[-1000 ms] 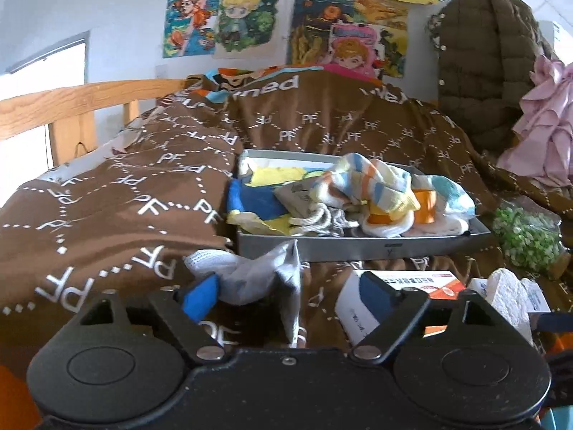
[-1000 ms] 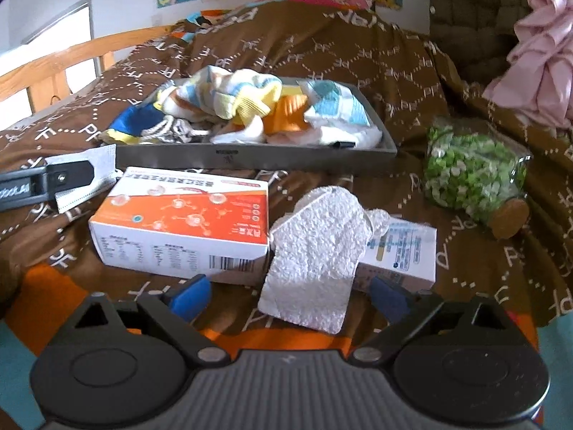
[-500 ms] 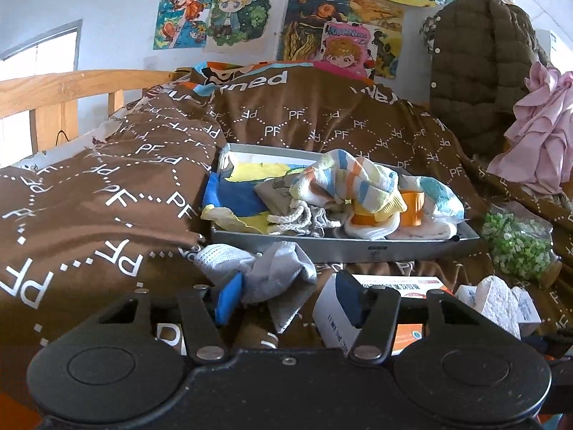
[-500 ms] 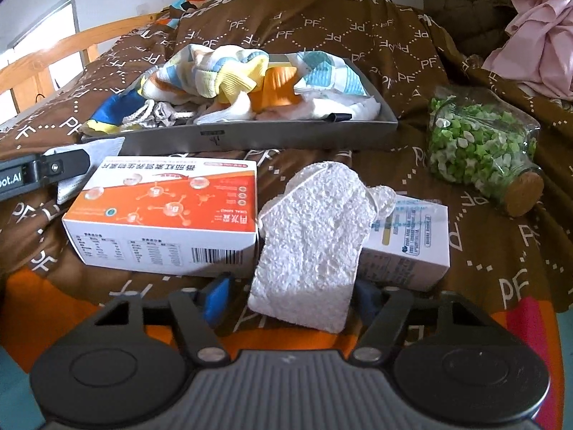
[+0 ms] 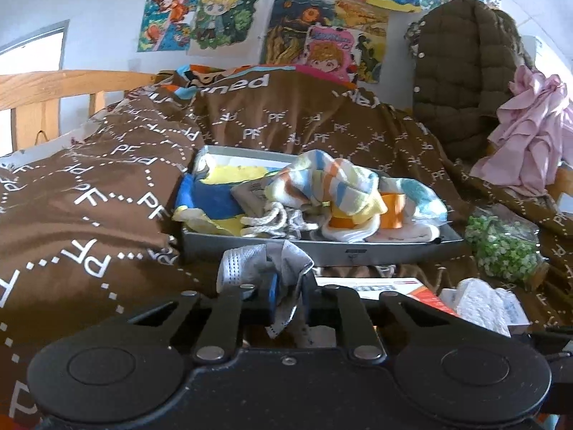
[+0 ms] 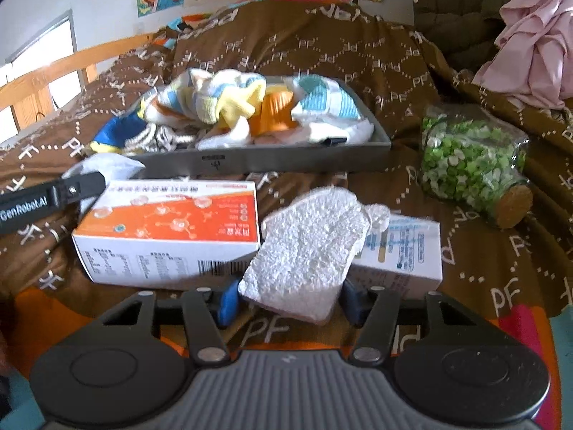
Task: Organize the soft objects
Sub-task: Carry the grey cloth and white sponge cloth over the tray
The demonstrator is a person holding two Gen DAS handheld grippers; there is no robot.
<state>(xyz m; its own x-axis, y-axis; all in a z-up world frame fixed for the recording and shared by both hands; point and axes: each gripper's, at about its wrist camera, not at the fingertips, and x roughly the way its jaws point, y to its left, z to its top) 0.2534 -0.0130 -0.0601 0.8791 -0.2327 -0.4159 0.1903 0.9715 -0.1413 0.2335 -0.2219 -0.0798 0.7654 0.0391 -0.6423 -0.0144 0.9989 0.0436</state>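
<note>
**Bystanders on the bed**

Brown patterned bedspread [image 6: 358, 46] covers everything. An orange-and-white box [image 6: 168, 233] lies flat up front, a smaller white box [image 6: 404, 251] to its right. A cork-stoppered jar of green bits [image 6: 469, 165] lies tipped over. Cartoon posters [image 5: 222, 14] line the wall; pink cloth [image 5: 530, 129] hangs beside a quilted brown coat [image 5: 462, 71].

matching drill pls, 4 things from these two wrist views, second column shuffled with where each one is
Things:
1. grey sock
2. white textured cloth
3. striped towel
4. jar of green bits

Places:
A. in the grey tray
B. lying on its side on the brown blanket, right of the tray
C. pinched between the left gripper's fingers
D. between the right gripper's fingers, draped over the small white box

Pairs: 1-C, 2-D, 3-A, 4-B
</note>
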